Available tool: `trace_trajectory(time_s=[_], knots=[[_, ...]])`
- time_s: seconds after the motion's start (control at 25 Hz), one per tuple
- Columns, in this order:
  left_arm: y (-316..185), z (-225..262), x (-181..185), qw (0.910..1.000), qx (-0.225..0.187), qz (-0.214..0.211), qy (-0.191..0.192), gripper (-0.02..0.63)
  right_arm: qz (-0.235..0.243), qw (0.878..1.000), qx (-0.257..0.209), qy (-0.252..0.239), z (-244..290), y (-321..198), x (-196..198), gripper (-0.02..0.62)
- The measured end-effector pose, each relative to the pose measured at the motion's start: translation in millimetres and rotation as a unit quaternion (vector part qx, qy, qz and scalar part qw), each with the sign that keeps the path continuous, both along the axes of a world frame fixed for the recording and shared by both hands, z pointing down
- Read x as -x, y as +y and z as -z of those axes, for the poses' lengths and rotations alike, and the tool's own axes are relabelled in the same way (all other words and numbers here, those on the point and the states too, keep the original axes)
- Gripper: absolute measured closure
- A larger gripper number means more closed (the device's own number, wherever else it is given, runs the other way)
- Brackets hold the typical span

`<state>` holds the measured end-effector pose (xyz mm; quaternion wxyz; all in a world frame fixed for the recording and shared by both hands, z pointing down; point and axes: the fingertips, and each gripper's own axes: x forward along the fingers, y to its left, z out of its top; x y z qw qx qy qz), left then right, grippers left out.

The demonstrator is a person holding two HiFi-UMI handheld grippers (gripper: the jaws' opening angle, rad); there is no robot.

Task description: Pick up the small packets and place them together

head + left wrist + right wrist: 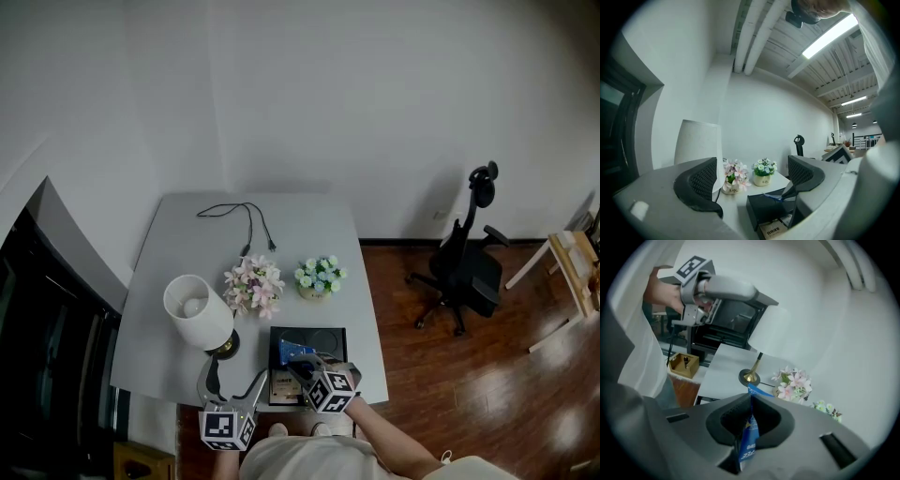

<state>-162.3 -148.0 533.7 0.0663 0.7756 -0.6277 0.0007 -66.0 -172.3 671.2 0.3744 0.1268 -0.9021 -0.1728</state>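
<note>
A black tray (323, 333) sits at the table's near edge with small packets in it, one of them tan and labelled (281, 382). My right gripper (298, 359) hangs just above the tray, shut on a blue packet (295, 352). In the right gripper view its jaws (750, 404) pinch that blue packet (749, 437) edge-on, the top corner sticking out past them. My left gripper (234, 370) is held level at the near edge, left of the tray. Its jaws (752, 176) stand open and empty, framing the tray (766, 213), the blue packet (776, 197) and a tan packet (773, 229).
A lamp with a white shade (199, 311) stands left of the tray. Pink flowers (253, 284) and a pot of white-blue flowers (320, 275) stand behind it. A black cable (246, 220) lies at the far side. An office chair (469, 262) is on the wooden floor at the right.
</note>
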Motion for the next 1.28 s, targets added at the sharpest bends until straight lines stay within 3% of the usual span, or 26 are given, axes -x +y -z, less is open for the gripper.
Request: trace_trajectory(time_s=[0.48, 0.68, 0.92, 0.96, 1.0, 1.04, 1.12, 1.2, 1.28], knots=[[10.3, 0.5, 9.4, 0.9997, 0.003, 0.024, -0.001, 0.14, 0.053, 0.995, 0.005, 0.08, -78.4, -27.9, 28.2, 0.575], [11.3, -0.4, 9.8, 0.9996, 0.007, 0.027, -0.002, 0.14, 0.021, 0.997, 0.038, 0.066, -83.8, -30.3, 30.3, 0.534], [10.3, -5.2, 4.7, 0.9997, 0.012, 0.02, 0.0, 0.14, -0.002, 0.999, 0.037, 0.031, -75.9, -29.0, 37.8, 0.515], [9.6, -5.2, 2.6, 0.9998, 0.011, 0.017, 0.0, 0.14, -0.004, 0.999, 0.037, 0.026, -74.7, -28.7, 37.8, 0.483], [8.9, -4.8, 0.4, 0.9998, 0.011, 0.015, 0.0, 0.14, -0.013, 0.999, 0.038, 0.011, -69.5, -29.6, 37.4, 0.354], [8.2, -4.0, -2.1, 0.9999, 0.01, 0.012, 0.001, 0.14, -0.03, 0.999, 0.04, -0.021, -57.3, -31.3, 36.0, 0.325], [6.6, -1.6, -7.2, 1.0, 0.008, 0.005, 0.002, 0.14, -0.075, 0.988, 0.047, -0.129, -12.4, -34.2, 28.0, 0.325], [3.7, 0.1, -11.7, 1.0, 0.006, -0.003, 0.002, 0.14, -0.11, 0.963, 0.057, -0.24, 38.9, -32.8, 10.8, 0.325], [0.1, -1.4, -15.4, 0.9999, 0.006, -0.01, 0.0, 0.141, -0.128, 0.942, 0.043, -0.307, 82.8, -28.6, -13.1, 0.325]])
